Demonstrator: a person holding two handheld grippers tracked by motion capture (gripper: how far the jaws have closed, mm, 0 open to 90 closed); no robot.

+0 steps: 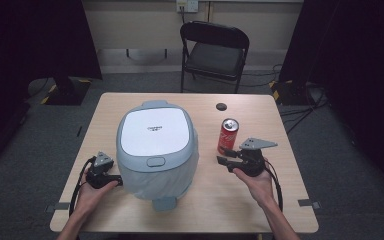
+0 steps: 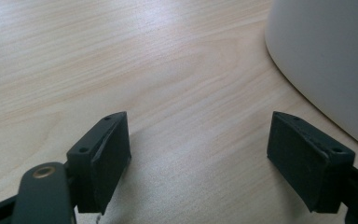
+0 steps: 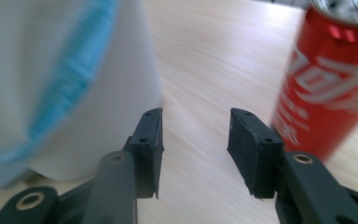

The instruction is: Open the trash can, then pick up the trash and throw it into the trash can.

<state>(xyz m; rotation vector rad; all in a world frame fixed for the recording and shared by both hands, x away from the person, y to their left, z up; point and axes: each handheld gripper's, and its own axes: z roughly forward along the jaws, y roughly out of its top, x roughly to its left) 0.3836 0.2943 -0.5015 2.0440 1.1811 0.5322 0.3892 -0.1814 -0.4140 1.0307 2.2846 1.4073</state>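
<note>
A large pale blue-grey rice cooker (image 1: 156, 150) with a white lid stands in the middle of the wooden table (image 1: 220, 195). Its white wall (image 2: 326, 60) rises just right of my left gripper (image 2: 198, 154), which is open low over bare wood with nothing between its jaws. That left gripper (image 1: 114, 180) sits at the cooker's left side in the high view. A red soda can (image 1: 227, 136) stands upright right of the cooker. My right gripper (image 1: 221, 161) is open just in front of the can. In the right gripper view its jaws (image 3: 195, 151) point between cooker (image 3: 51, 84) and can (image 3: 331, 88).
A small black round cap (image 1: 222, 106) lies near the table's far edge. A black folding chair (image 1: 213, 52) stands behind the table. Dark curtains hang at both sides. Bare tabletop lies in front of the cooker and at the right.
</note>
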